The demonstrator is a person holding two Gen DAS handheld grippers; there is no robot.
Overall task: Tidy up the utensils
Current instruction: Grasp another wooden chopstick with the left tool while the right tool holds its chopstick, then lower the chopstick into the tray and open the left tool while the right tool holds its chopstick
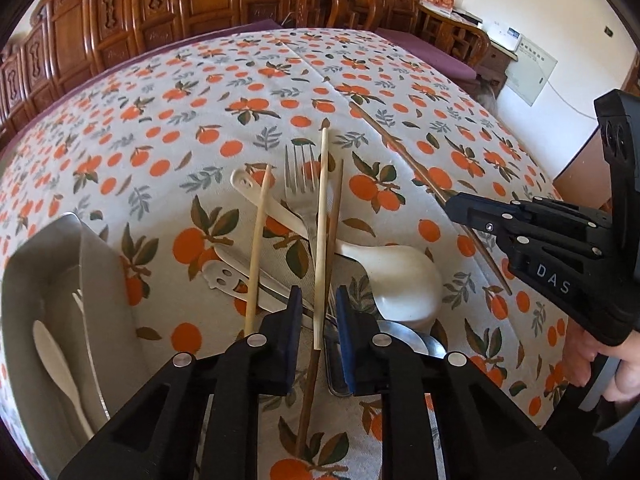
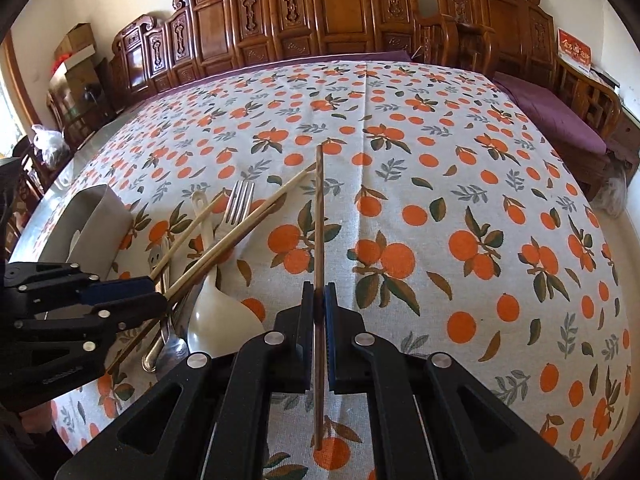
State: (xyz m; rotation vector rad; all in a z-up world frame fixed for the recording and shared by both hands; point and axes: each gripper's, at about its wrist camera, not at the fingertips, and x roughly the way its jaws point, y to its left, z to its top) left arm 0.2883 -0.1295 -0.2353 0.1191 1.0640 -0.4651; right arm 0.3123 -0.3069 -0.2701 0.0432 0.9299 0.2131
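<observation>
A pile of utensils lies on the orange-print tablecloth: a metal fork (image 1: pixel 298 178), a large white spoon (image 1: pixel 400 276), pale chopsticks (image 1: pixel 258 248) and a dark brown chopstick (image 1: pixel 334 216). My left gripper (image 1: pixel 318 312) is open, its jaws either side of a pale chopstick (image 1: pixel 322 216), low over the pile; it also shows in the right wrist view (image 2: pixel 156 292). My right gripper (image 2: pixel 319 300) is shut on a dark brown chopstick (image 2: pixel 319 216) and holds it above the cloth; in the left wrist view it (image 1: pixel 452 204) is at the right.
A grey utensil holder (image 1: pixel 24 280) stands at the left with a white spoon (image 1: pixel 56 356) inside; it shows in the right wrist view (image 2: pixel 100 216) too. Metal spoons (image 1: pixel 404 340) lie under the pile. Carved wooden chairs (image 2: pixel 320 12) line the table's far side.
</observation>
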